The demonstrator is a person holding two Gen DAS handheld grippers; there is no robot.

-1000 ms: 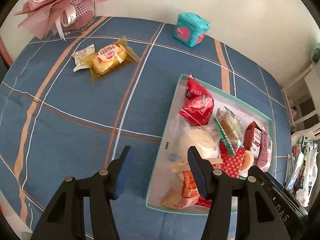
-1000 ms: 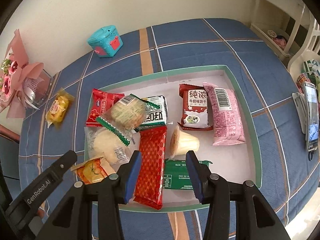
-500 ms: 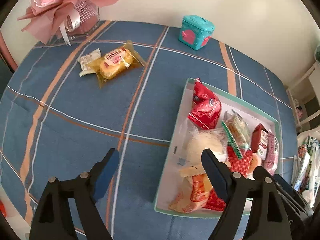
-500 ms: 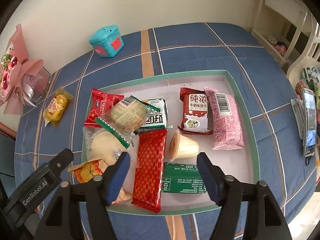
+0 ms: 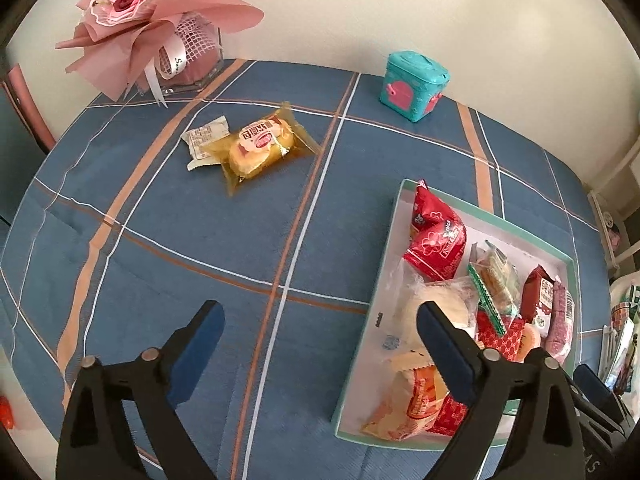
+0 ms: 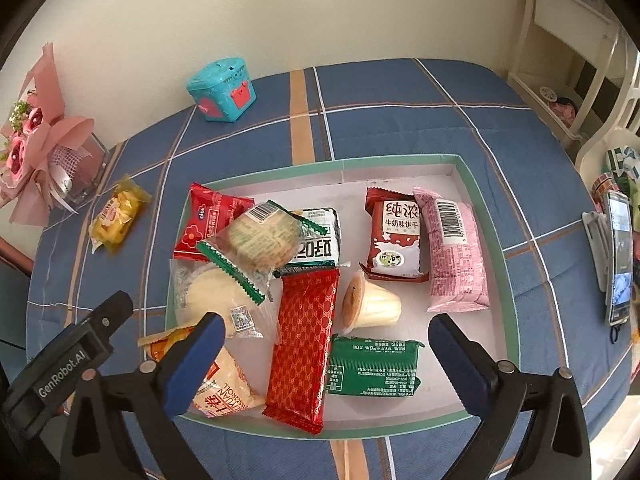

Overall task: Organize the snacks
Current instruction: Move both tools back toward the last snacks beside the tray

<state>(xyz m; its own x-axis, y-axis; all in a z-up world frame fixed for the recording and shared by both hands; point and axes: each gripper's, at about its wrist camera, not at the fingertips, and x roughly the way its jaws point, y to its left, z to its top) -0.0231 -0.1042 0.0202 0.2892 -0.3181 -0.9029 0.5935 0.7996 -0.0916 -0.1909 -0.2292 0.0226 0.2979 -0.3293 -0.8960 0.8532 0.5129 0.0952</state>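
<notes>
A green-rimmed white tray point(image 6: 508, 264) holds several wrapped snacks, among them a long red bar point(image 6: 304, 340), a green packet point(image 6: 372, 364), a pudding cup point(image 6: 370, 306) and a pink pack point(image 6: 454, 252). The tray also shows in the left wrist view point(image 5: 394, 220). A yellow bun packet point(image 5: 260, 146) and a small white packet point(image 5: 204, 140) lie loose on the blue cloth, far from the tray. My left gripper point(image 5: 320, 340) is open and empty above the cloth left of the tray. My right gripper point(image 6: 324, 354) is open and empty above the tray's near half.
A pink bouquet in a clear holder point(image 5: 160, 28) stands at the far left corner. A teal toy box point(image 5: 414, 84) sits by the wall. A phone point(image 6: 620, 256) lies at the table's right edge. A white chair point(image 6: 592, 92) stands beyond it.
Both grippers have opened wide from nearly closed. Both have pulled back and up, so more of the table shows. Nothing on the table moved.
</notes>
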